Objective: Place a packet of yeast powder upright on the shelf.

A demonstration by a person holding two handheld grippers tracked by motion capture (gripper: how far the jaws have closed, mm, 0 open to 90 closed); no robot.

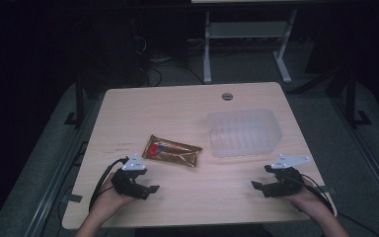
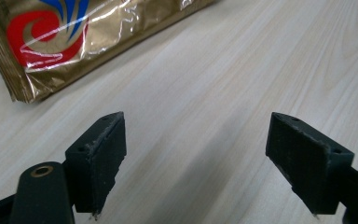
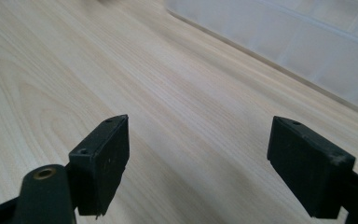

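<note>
While both grippers rest low near the front edge of the wooden table (image 1: 128, 106), nothing is picked up yet, so the work looks to be at its very start. Left gripper (image 1: 145, 183) sits at about 7 o'clock on the tabletop, jaws spread wide and empty; the left gripper view shows bare wood between its pads, with the gold foil packet (image 2: 51, 42) lying flat up at 11 o'clock, near but not touching. In the high view that packet (image 1: 172, 152) sits near table centre, just beyond the left gripper, red-and-blue print facing up. Right gripper (image 1: 262, 180) is at about 5 o'clock, jaws likewise released with nothing held; the right gripper view shows the clear plastic container (image 3: 307, 46) ahead at 1 o'clock. In the high view the container (image 1: 244, 132) stands at about 2 o'clock, open and looking empty, well apart from the packet. Judging by layout, the likely job is getting the packet into the container: grasp, lift, carry and release are all left to do. Left gripper seems the closer one for the grasp.
</note>
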